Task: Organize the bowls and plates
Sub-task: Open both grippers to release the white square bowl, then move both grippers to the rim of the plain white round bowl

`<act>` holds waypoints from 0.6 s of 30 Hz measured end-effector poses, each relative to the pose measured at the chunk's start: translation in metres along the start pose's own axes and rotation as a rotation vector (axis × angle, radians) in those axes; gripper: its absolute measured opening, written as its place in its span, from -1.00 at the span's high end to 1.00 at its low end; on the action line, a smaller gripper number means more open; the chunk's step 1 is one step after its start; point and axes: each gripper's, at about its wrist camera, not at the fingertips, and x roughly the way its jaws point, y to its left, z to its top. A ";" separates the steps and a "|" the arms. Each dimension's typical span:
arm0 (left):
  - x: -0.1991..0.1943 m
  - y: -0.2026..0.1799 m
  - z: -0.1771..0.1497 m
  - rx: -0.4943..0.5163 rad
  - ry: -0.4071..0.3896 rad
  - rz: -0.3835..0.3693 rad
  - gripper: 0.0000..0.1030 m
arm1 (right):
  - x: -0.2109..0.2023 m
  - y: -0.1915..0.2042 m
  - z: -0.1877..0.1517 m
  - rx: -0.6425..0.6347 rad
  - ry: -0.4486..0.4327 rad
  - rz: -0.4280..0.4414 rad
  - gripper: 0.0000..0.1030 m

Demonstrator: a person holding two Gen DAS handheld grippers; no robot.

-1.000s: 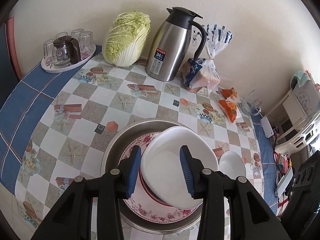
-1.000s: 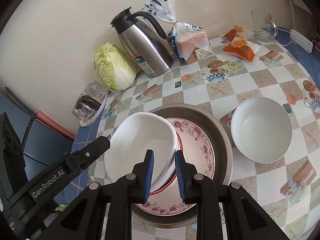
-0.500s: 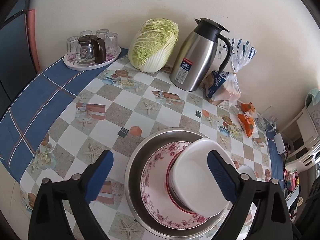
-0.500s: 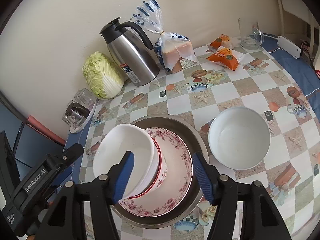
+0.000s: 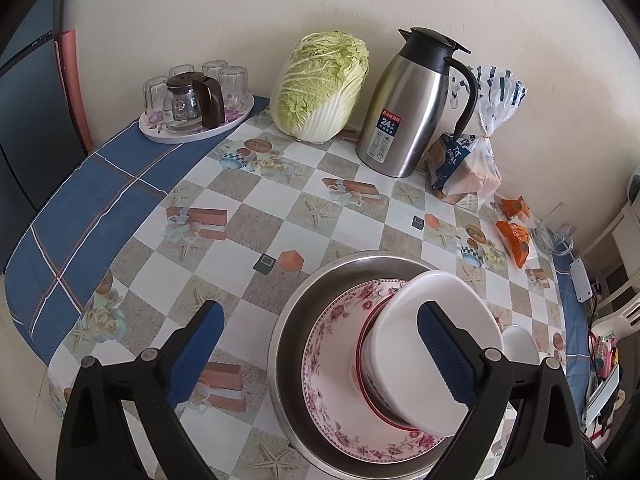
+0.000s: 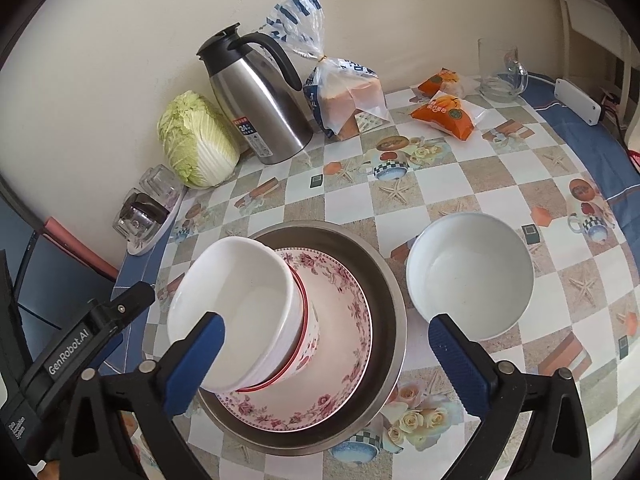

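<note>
steel basin (image 6: pixel 390 304) holds a flowered plate (image 6: pixel 344 320) and stacked white bowls (image 6: pixel 240 300); both hand-held grippers, left hand-held gripper (image 5: pixel 320 356) and right hand-held gripper (image 6: pixel 326 364), hover spread wide.

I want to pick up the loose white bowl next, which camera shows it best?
The right wrist view: the loose white bowl sits whole beside the metal basin. The left wrist view shows only a sliver behind the stacked bowl.

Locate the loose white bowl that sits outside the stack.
The loose white bowl stands on the checked tablecloth, right of the steel basin in the right wrist view.
</note>
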 end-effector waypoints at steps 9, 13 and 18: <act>0.003 -0.001 -0.002 0.010 0.005 0.012 -0.89 | 0.003 0.000 -0.001 -0.010 0.019 -0.015 -1.00; 0.003 0.000 -0.002 0.001 0.007 0.006 -0.89 | 0.003 0.001 -0.001 -0.017 0.019 -0.018 -1.00; 0.001 -0.004 -0.002 0.012 -0.002 0.009 -0.89 | 0.001 -0.001 -0.002 -0.034 0.001 -0.015 -1.00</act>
